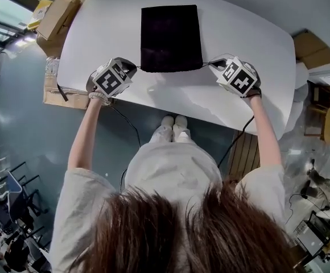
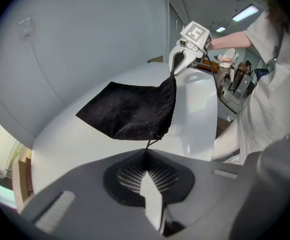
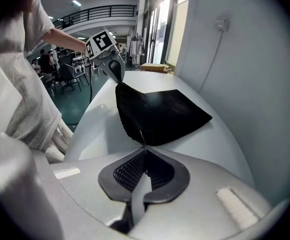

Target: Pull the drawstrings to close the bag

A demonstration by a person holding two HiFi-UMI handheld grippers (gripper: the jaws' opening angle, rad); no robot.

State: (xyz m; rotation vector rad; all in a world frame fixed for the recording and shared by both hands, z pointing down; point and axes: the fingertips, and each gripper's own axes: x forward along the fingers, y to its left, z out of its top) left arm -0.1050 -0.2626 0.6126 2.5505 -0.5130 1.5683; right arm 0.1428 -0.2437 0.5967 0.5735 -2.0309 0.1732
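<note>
A flat black drawstring bag (image 1: 170, 37) lies on the white table (image 1: 97, 21), its mouth toward me. My left gripper (image 1: 132, 67) is shut on the left drawstring (image 1: 138, 68) at the mouth's left corner. My right gripper (image 1: 215, 65) is shut on the right drawstring (image 1: 206, 65) at the other corner. In the left gripper view the cord (image 2: 152, 140) runs taut from the bag (image 2: 130, 109) into the closed jaws (image 2: 146, 151). The right gripper view shows the same: cord (image 3: 141, 136), bag (image 3: 160, 114), jaws (image 3: 145, 148). The mouth edge is slightly lifted and bunched between the grippers.
Cardboard boxes (image 1: 56, 16) are stacked off the table's left side, and another box (image 1: 312, 49) sits at the right. A black cable (image 1: 132, 131) hangs below the table's near edge. My feet (image 1: 173, 127) stand under that edge.
</note>
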